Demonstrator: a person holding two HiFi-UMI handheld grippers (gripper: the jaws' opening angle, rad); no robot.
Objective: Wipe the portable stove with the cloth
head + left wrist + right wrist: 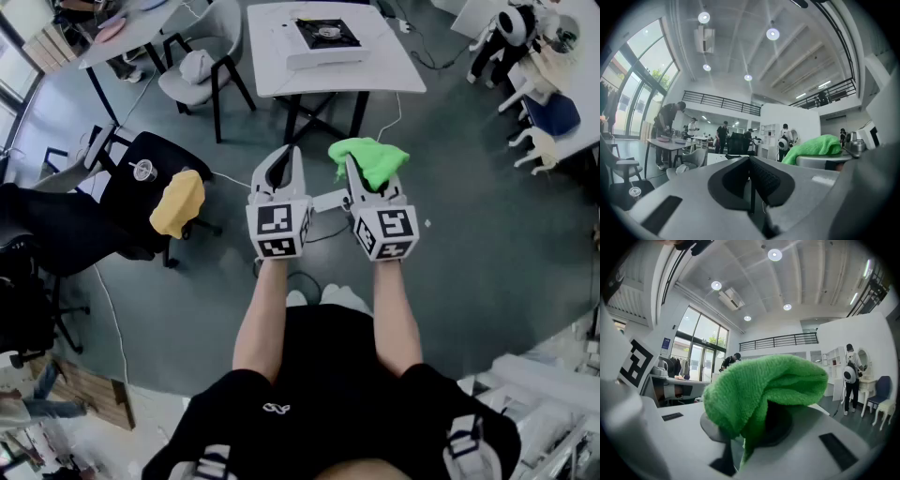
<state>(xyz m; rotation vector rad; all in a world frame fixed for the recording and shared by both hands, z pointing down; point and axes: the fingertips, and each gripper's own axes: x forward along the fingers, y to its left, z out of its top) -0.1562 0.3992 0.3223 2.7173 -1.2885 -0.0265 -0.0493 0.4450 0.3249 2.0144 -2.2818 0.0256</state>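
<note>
The portable stove is white with a black burner top and lies on the white table ahead of me. A bright green cloth is clamped in my right gripper, bunched over its tip; in the right gripper view the cloth drapes over both jaws. My left gripper is held level beside the right one, shut with nothing in it; its dark pads meet. Both grippers hover over the floor, well short of the table. The cloth also shows at the right of the left gripper view.
A grey chair stands left of the table. A black chair with a yellow cloth and a cup sits at my left. White cables trail on the grey floor. White furniture lines the right.
</note>
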